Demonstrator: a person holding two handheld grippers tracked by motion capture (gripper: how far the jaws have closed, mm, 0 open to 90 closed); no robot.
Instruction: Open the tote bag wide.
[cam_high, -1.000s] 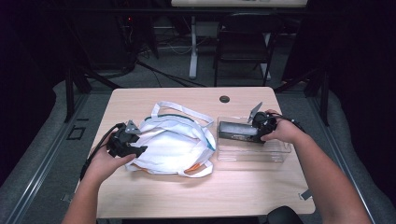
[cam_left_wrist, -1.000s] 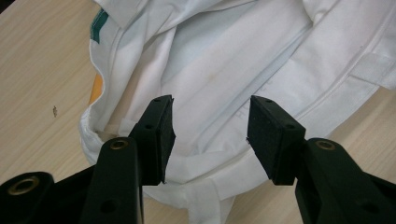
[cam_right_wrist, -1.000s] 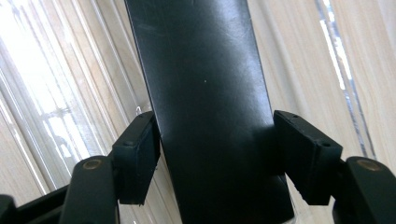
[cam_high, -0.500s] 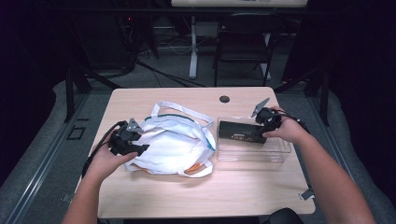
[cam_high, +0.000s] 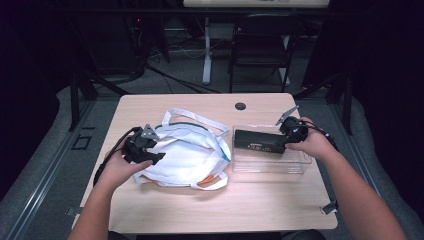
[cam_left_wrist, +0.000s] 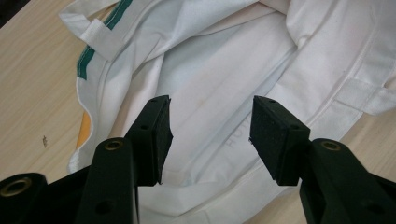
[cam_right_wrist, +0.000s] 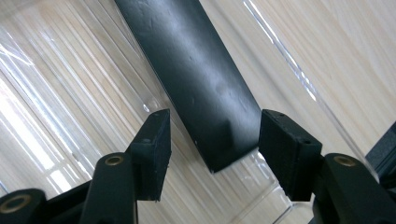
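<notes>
R gripper (cam_right_wrist: 212, 154) jaws have just been closing round the end of the long black rectangular box (cam_high: 260, 141) in the clear plastic tray (cam_high: 295, 165); pads not yet touching, so pick-up pending. L gripper (cam_left_wrist: 210, 135), part-open and empty, hovers over white fabric tote bag (cam_high: 190, 155).

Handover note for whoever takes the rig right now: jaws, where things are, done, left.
Left gripper: jaws open over the white tote bag, which lies flat on the table, nothing gripped.
Right gripper: jaws have just been closing around the end of the black box but not yet pressing on it.
Black box lies in the clear tray, right of the bag.
Done: both grippers positioned.
Left, likely: grip the box, lift it out, open the bag, put it in.
</notes>
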